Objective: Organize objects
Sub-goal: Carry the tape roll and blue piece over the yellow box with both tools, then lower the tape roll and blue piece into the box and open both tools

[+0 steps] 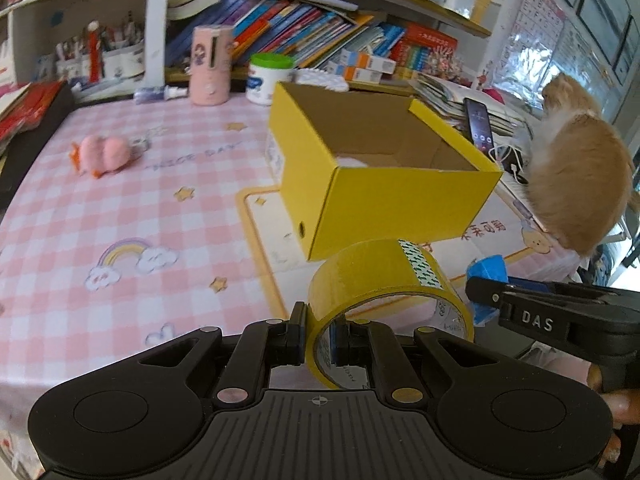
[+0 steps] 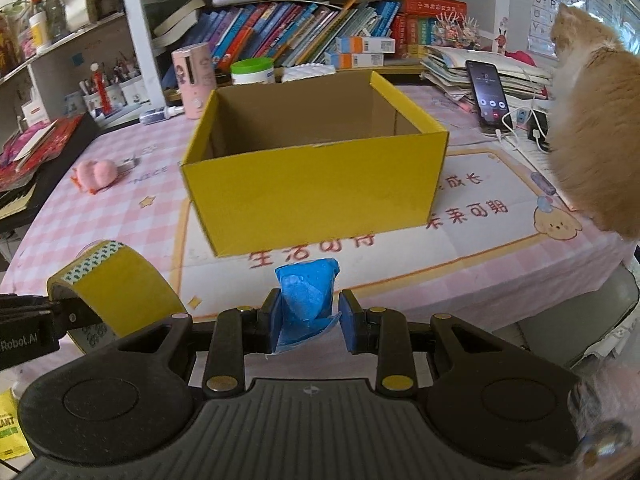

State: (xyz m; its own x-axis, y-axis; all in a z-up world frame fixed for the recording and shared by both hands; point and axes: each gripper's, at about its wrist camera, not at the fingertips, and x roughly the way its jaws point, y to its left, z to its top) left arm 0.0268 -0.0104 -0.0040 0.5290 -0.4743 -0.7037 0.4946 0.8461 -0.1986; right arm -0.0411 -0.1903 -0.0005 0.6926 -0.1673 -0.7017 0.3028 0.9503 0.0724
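Left gripper (image 1: 322, 342) — jaws pinched on the wall of a yellow tape roll (image 1: 384, 292), one finger outside the ring and one inside, the roll carried just in front of the box's near corner. Right gripper (image 2: 307, 322) — blue pads clamped on a crumpled blue packet (image 2: 306, 294) that stood up between them, held short of the box's long front wall.

Yellow cardboard box (image 2: 316, 192) — open-topped, brown inside, standing on the table on a cream mat (image 2: 480, 220) with an orange border and red characters. From the left wrist a little white showed on its floor; what it was could not be told.

Pink checked tablecloth (image 1: 120, 208) — printed with rainbows and stars. Pink plush toy (image 1: 105, 154) — lying on the cloth, well apart from the box to its left.

Behind the box: pink cylindrical container (image 2: 194, 78), white tub with green lid (image 2: 253, 71), and a shelf of slanted books (image 2: 288, 34).

At the table's right edge: phone (image 2: 489, 96) propped upright with lit screen and white cable, near an orange-and-white cat (image 2: 596, 136).
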